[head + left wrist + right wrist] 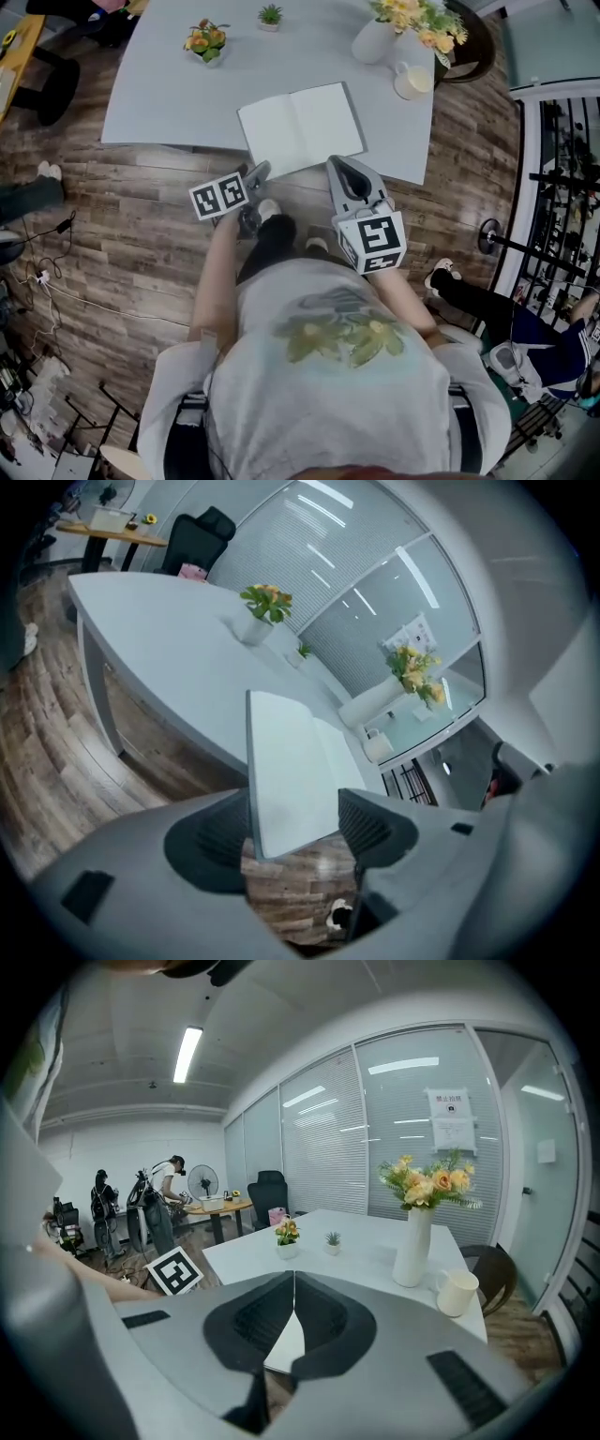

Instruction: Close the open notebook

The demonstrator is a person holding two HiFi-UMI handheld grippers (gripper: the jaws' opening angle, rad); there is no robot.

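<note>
The open white-paged notebook (300,128) lies flat on the pale grey bench (169,84). The left gripper's (255,172) fingers are spread apart; the right gripper's (339,165) fingers are pressed together.

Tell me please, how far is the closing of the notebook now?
Nothing is done yet: the notebook lies open on the table. In hand: the left tongs, open, point at its near edge. The right tongs are shut and empty. Left: fold one page over.

Bright even ceiling-strip light (187,1054), soft shadows; fisheye-bent edges, dark vignetted corners
</note>
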